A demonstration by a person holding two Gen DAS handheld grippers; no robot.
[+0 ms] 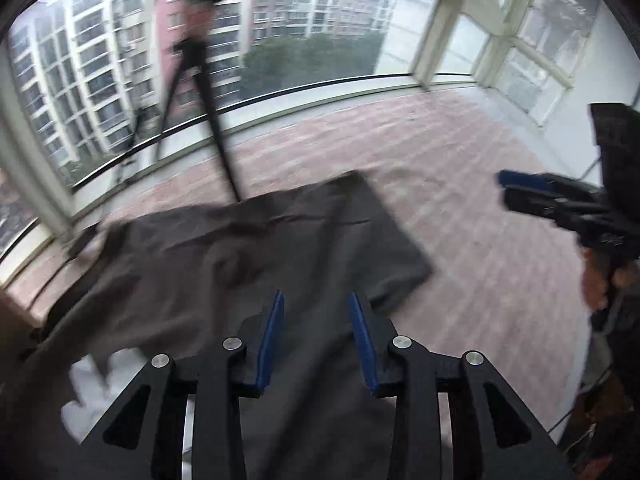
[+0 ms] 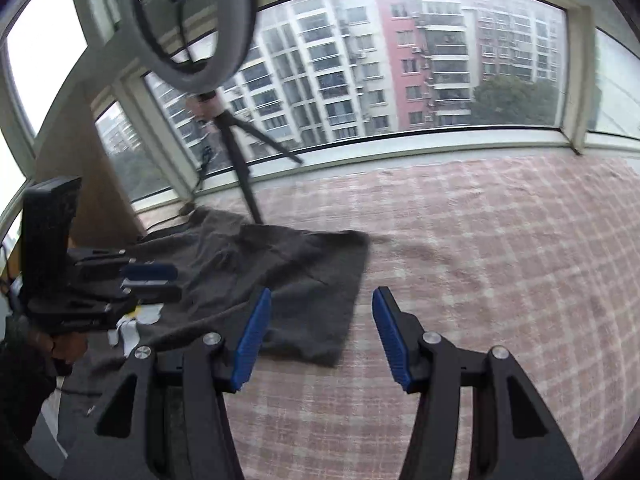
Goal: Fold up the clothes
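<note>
**Both grippers held above a dark garment on a checked surface**

At far left, in the right wrist view, the left gripper (image 2: 154, 276) comes in side-on, with a hand (image 2: 60, 346) behind it; from this angle its blue pads look close, but in its own camera the left gripper (image 1: 316, 308) shows its jaws apart with nothing between them. It hangs over the near part of the garment (image 1: 240, 248), a dark grey cloth spread loosely, creased, with one squared corner lying flat toward the right. A white patch (image 1: 92, 380) shows by the cloth's near left edge. A tripod (image 2: 240, 168) carrying a ring light (image 2: 188, 20) stands behind the garment, next to the window (image 2: 400, 72).

The garment (image 2: 280, 272) lies on a pink-and-white checked cover (image 2: 480, 260), on its left part. The right part of the cover is bare.

The right gripper (image 2: 322, 300) has its jaws wide apart and empty, above the garment's right edge where the cloth meets the cover. In the left wrist view the right gripper (image 1: 508, 188) shows at the right edge, clear of the cloth; that view is too blurred to read its jaws.
</note>
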